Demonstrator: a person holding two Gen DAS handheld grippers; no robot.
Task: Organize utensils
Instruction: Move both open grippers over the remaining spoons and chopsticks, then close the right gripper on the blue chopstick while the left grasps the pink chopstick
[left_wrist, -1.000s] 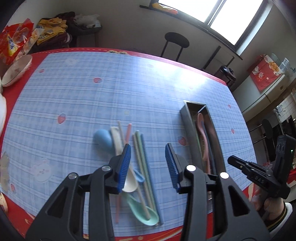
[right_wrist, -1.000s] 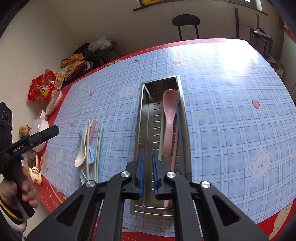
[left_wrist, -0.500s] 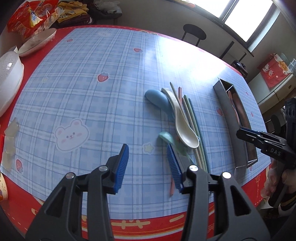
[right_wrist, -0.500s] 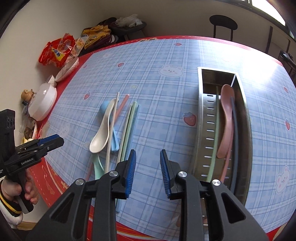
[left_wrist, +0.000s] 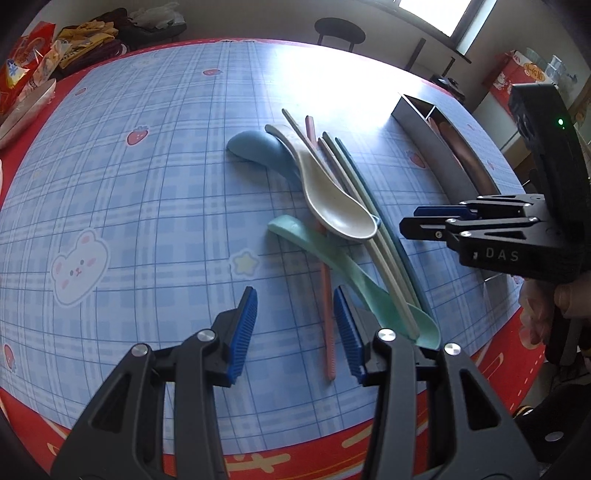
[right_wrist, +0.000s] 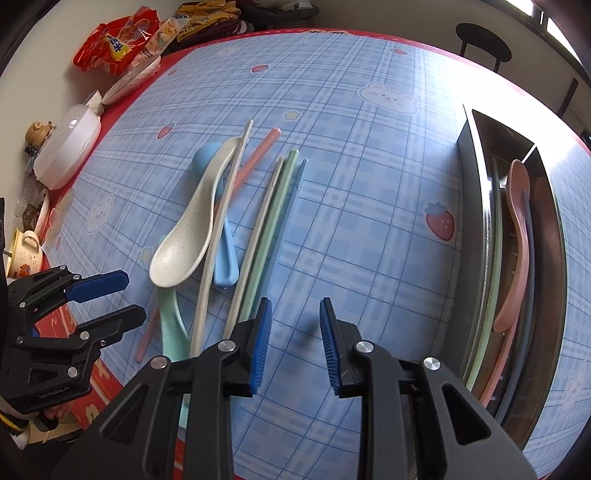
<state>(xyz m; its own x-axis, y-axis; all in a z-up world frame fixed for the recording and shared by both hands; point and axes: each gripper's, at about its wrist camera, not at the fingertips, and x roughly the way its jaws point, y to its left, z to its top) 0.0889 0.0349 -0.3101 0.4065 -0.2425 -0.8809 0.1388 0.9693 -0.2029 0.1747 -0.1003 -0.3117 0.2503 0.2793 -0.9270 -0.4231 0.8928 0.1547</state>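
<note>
Utensils loose on blue plaid tablecloth (right_wrist: 369, 192): cream spoon (right_wrist: 184, 243), blue spoon (right_wrist: 223, 258), mint spoon (left_wrist: 332, 258), pink chopstick (left_wrist: 327, 295), green chopsticks (right_wrist: 273, 218). Steel organizer tray (right_wrist: 476, 258) at right holds pink spoon (right_wrist: 515, 236). Left gripper (left_wrist: 295, 328): jaws parted, empty, beside the pink chopstick. Right gripper (right_wrist: 295, 339): jaws just widened, empty, over bare cloth

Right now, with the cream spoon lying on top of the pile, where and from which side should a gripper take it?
Probably by the handle, from above, jaws across its narrow width. The cream spoon lies bowl-up on top of the blue spoon, its handle raised off the tablecloth. A cream chopstick lies tight along one side, so crowding is the risk.
</note>
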